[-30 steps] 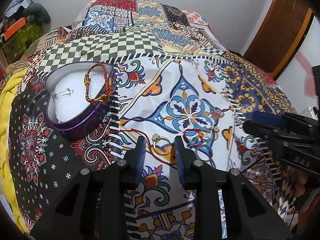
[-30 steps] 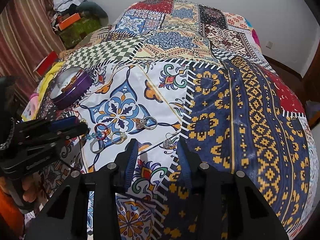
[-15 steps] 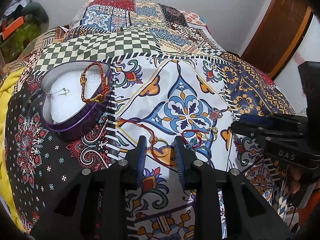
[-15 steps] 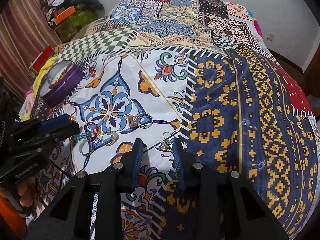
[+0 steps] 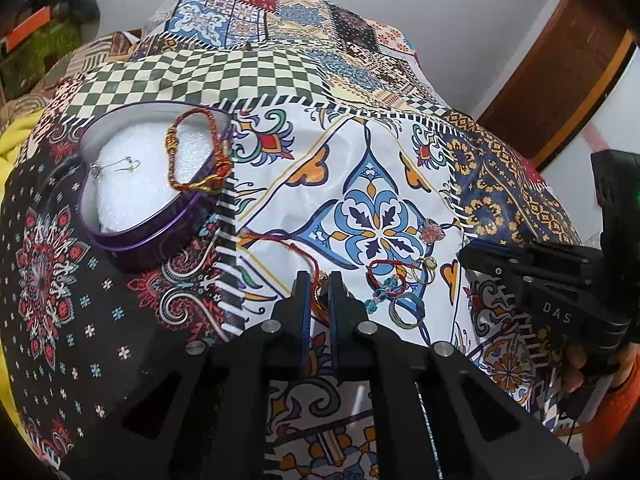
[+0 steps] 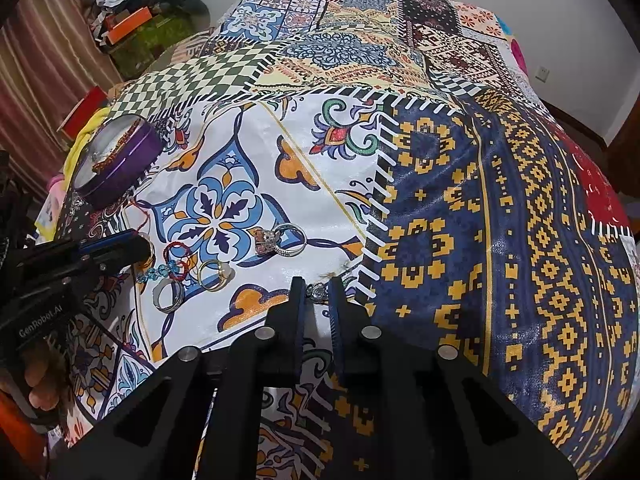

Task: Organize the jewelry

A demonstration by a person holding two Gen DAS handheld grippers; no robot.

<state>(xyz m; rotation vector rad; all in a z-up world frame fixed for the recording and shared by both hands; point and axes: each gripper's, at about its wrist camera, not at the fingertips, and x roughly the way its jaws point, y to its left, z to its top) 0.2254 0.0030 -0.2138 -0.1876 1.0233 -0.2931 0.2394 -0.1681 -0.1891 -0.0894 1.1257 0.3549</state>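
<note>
At about ten o'clock in the left wrist view, a purple heart-shaped tin (image 5: 132, 216) sat on the patchwork bedspread (image 5: 360, 168), lined with white foam; a red-and-gold braided bracelet (image 5: 198, 152) lay draped over its right rim and a small silver earring (image 5: 116, 166) rested on the foam. From the tin's lower right a red string (image 5: 288, 246) trailed across the cloth toward six o'clock, ending at the left gripper (image 5: 319, 294), whose fingers were drawn close around a gold ring (image 5: 319, 300) with only a narrow gap left; the ring's far side was hidden, so the grip looked like a pinch. At about four o'clock of that claw lay a red cord bracelet with blue beads (image 5: 386, 280), a silver band (image 5: 406, 310) and a thin gold ring (image 5: 426, 270), and further up a ring with a pink stone (image 5: 432, 234). In the right wrist view the same tin (image 6: 116, 160) sat at ten o'clock, the band (image 6: 168, 296) and gold ring (image 6: 214, 276) at nine o'clock, and a stone ring with a silver bangle-like hoop (image 6: 282, 240) near centre. The right gripper (image 6: 317, 294), at six o'clock, had its fingers nearly together on a small silver earring (image 6: 317, 291) lying at the white panel's fringed edge.
</note>
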